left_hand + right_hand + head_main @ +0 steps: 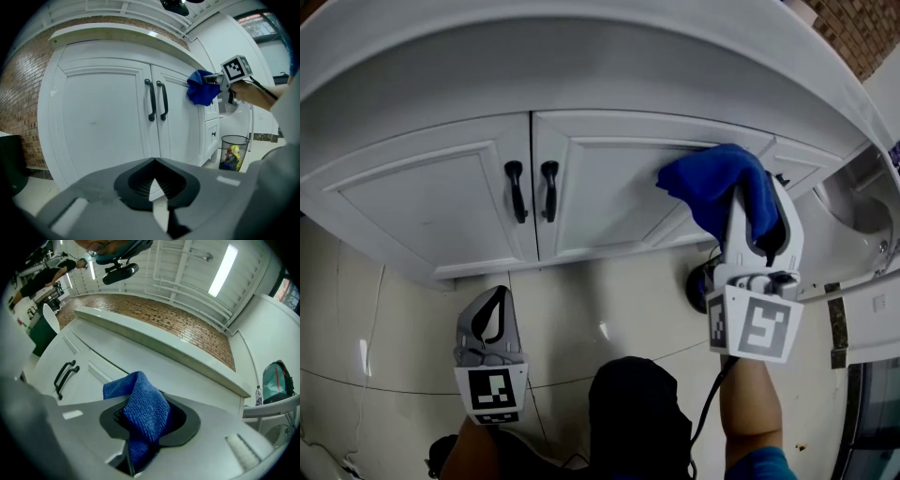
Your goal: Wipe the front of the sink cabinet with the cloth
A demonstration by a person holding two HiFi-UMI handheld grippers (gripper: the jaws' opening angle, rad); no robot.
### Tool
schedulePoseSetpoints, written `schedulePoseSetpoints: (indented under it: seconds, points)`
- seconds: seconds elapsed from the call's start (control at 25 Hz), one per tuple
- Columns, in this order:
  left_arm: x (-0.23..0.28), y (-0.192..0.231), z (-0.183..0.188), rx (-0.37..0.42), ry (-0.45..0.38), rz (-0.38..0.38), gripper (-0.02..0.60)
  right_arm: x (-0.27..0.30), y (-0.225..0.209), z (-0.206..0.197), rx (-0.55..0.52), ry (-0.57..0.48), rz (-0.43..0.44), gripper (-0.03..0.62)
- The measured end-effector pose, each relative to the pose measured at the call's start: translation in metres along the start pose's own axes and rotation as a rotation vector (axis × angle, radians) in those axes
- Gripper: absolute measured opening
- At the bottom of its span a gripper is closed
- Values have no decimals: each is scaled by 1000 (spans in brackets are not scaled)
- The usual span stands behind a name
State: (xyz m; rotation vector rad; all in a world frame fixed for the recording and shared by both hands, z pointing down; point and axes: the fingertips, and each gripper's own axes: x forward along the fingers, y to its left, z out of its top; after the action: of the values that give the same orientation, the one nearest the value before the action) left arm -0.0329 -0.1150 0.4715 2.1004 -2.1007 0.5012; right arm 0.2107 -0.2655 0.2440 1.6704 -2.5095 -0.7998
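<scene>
A blue microfibre cloth point(712, 183), likely soft, light and floppy, is pinched by its bunched middle in the closed right gripper point(140, 432), at two o'clock by the white panelled sink cabinet point(441, 187) front. The left gripper point(492, 323), at seven o'clock, is closed on nothing. Whether the cloth truly touches the door is unclear.

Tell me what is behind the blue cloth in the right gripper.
Behind the blue cloth, clamped in the right gripper, is the upper right corner of the right cabinet door. The patch it covers cannot be seen.
</scene>
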Motion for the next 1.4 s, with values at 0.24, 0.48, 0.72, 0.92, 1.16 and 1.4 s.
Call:
schedulePoseSetpoints:
  seconds: [0.24, 0.48, 0.72, 0.92, 1.16, 1.4]
  points:
    - [3, -6, 3, -22, -18, -8, 6, -14, 32, -70, 31, 136, 72, 114]
    - [3, -4, 0, -13, -7, -6, 6, -27, 72, -154, 72, 335, 151, 114]
    - [3, -3, 1, -28, -18, -2, 6, -44, 111, -236, 69, 536, 223, 114]
    - [2, -2, -1, -30, -15, -2, 6, -55, 135, -292, 40, 666, 273, 114]
    - [2, 1, -2, -38, -16, 4, 6, -64, 154, -333, 44, 780, 318, 114]
    - [2, 2, -2, -35, -15, 2, 6, -71, 138, -301, 100, 714, 287, 114]
